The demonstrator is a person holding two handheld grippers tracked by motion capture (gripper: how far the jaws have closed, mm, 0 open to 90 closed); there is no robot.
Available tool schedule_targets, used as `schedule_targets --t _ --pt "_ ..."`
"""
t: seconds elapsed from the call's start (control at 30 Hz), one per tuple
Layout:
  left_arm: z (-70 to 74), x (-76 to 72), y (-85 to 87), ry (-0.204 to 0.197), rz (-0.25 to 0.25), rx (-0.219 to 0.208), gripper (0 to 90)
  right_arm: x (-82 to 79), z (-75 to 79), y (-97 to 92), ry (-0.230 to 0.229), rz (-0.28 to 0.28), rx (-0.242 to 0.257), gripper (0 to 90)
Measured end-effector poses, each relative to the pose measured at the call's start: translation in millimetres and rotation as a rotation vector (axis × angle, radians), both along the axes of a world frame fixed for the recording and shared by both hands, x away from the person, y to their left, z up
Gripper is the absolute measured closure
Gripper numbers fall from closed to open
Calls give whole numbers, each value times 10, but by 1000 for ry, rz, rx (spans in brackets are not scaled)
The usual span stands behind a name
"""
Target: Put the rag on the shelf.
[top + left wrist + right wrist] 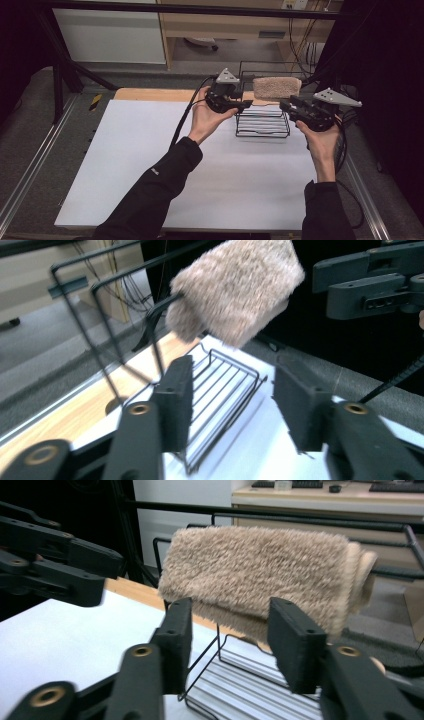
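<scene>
A folded beige towel (276,87) hangs over the top bar of a black wire rack (263,121) that stands at the far edge of my white table (125,165). My left gripper (246,104) sits just left of the rack, its jaws partly apart with nothing between them; in the left gripper view the towel (235,290) hangs ahead of and above the pads (176,400), clear of them. My right gripper (285,105) is just right of the rack, jaws likewise partly apart and holding nothing. In the right gripper view the towel (260,575) drapes just beyond my fingertips (295,640), its lower edge dipping behind them, above the rack's ribbed bottom shelf (250,690).
</scene>
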State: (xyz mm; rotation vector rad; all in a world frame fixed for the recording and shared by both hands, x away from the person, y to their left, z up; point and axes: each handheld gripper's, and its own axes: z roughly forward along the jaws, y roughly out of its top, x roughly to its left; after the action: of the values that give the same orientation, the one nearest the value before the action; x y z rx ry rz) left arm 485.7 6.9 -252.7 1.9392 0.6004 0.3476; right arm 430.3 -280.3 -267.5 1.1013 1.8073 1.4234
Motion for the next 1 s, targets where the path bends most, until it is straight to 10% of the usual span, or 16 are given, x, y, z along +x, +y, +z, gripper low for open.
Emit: schedule_targets --t 0.57,1.0 --pt "-415 -384 820 27 82 48 158 -223 -224 164 77 58 -6 151" --pt "-776 -732 1496 33 151 41 96 -326 -550 409 152 117 -31 49"
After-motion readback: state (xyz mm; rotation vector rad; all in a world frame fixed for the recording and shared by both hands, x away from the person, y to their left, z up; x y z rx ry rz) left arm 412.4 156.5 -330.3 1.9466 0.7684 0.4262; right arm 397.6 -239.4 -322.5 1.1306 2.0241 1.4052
